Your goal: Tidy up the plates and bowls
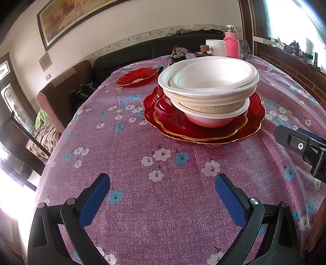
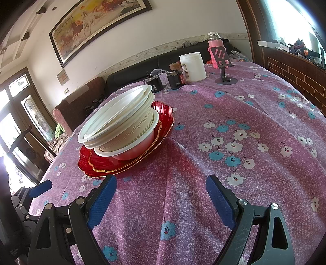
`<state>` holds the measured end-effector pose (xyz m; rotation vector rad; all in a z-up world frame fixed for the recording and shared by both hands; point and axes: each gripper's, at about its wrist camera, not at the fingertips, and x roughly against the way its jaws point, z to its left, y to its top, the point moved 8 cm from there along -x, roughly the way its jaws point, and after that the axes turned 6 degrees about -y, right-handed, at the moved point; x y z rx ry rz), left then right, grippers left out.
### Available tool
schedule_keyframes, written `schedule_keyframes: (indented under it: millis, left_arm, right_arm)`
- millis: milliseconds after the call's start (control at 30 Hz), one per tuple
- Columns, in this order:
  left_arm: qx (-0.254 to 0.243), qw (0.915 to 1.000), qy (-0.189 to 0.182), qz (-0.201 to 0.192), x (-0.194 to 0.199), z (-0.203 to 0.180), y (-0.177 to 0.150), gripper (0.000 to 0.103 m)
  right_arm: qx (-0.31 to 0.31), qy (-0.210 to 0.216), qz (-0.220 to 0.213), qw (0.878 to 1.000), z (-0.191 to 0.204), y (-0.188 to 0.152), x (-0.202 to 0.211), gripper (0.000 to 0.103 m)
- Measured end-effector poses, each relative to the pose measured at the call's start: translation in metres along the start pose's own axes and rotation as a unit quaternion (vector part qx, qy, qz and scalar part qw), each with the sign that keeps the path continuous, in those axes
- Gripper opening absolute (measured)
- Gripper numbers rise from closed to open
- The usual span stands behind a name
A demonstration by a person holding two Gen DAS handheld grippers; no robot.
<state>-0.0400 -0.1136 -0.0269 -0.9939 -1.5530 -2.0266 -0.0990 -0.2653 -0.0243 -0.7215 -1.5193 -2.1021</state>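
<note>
My left gripper (image 1: 162, 200) has two black, matte plastic arms with a fine speckled texture, each faced on its inner side with a blue, dimpled rubber pad (image 1: 94, 200). Round silver screw heads (image 1: 71, 201) sit at the pivots. My right gripper (image 2: 161, 202) has the same build: black triangular-cutout linkages, blue textured pads (image 2: 220, 203), silver pivot screws (image 2: 242, 201) and fine scratches on its right arm.

A white wall (image 2: 167, 26) carries a framed horse painting (image 2: 97, 22). Below it stand a dark sofa (image 2: 134, 69) and a brown armchair (image 2: 75, 108). Bright windows (image 2: 293, 18) glare at right; a glazed door (image 2: 26, 114) stands left.
</note>
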Motion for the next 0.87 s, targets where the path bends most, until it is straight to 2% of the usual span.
schedule_keyframes:
  millis: [600,733,867]
  left_arm:
    - [0.006,0.9999,-0.009,0.008,-0.0027,0.0015,0.0020,0.103]
    - [0.018,0.9990,-0.040,0.006,-0.0009,0.0013,0.0037,0.103]
    - [0.022,0.9990,-0.038,0.005,-0.0013,0.0041,0.0035,0.103]
  right_arm:
    - [-0.001,0.001,0.005,1.000,0.0004,-0.0008,0.0005,0.092]
    - [-0.001,0.001,0.005,1.000,0.0003,-0.0004,0.0002,0.092]
    - [-0.001,0.001,0.006,1.000,0.0007,-0.0006,0.0005,0.092]
